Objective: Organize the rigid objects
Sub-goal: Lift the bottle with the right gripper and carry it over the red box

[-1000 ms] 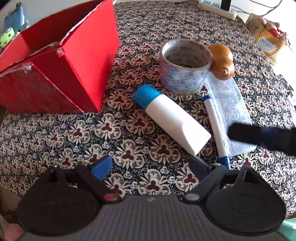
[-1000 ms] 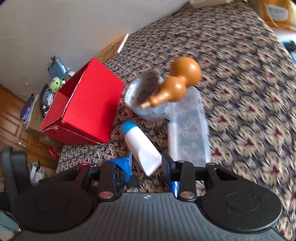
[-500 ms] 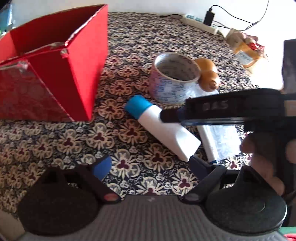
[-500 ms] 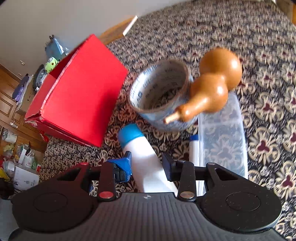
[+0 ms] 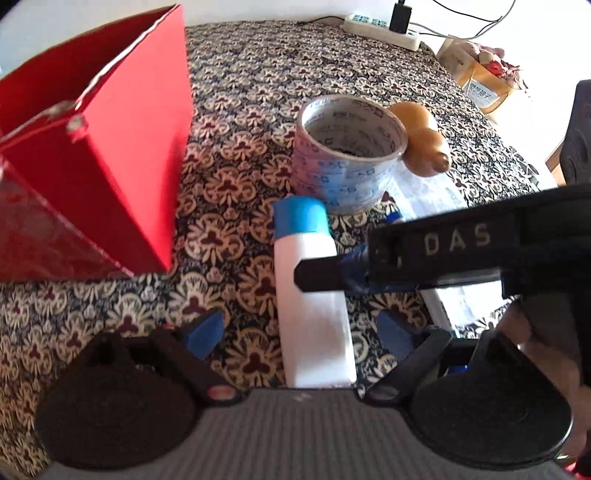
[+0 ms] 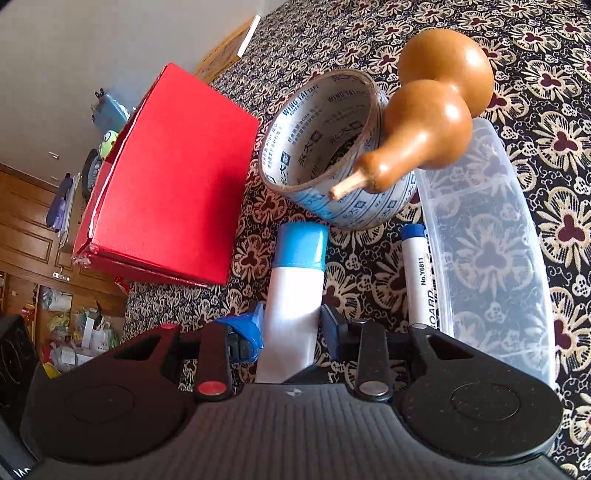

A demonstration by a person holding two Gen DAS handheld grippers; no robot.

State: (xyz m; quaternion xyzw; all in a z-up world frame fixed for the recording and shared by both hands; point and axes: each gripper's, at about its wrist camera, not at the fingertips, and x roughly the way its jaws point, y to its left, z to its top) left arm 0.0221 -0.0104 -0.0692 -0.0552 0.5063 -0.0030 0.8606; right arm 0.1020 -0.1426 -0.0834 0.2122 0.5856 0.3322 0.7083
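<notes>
A white bottle with a blue cap (image 6: 295,284) lies flat on the patterned cloth. My right gripper (image 6: 291,325) straddles its body, and its closing jaws have both blue pads against the bottle's sides. In the left wrist view that gripper (image 5: 321,273) reaches in from the right across the bottle (image 5: 310,295). My left gripper (image 5: 301,332) stands open, wide around the bottle's flat end without touching it. The open red box (image 5: 129,166) sits to the left.
Beyond the bottle are a tape roll (image 6: 332,166) and a brown gourd (image 6: 436,110) leaning on it. A blue-capped marker (image 6: 417,266) lies beside a clear plastic lid (image 6: 491,258) on the right. A power strip (image 5: 380,26) lies at the far edge.
My right gripper came down and in over the bottle, and its pads now sit against it. The left gripper swung so the bottle's end lies between its fingers.
</notes>
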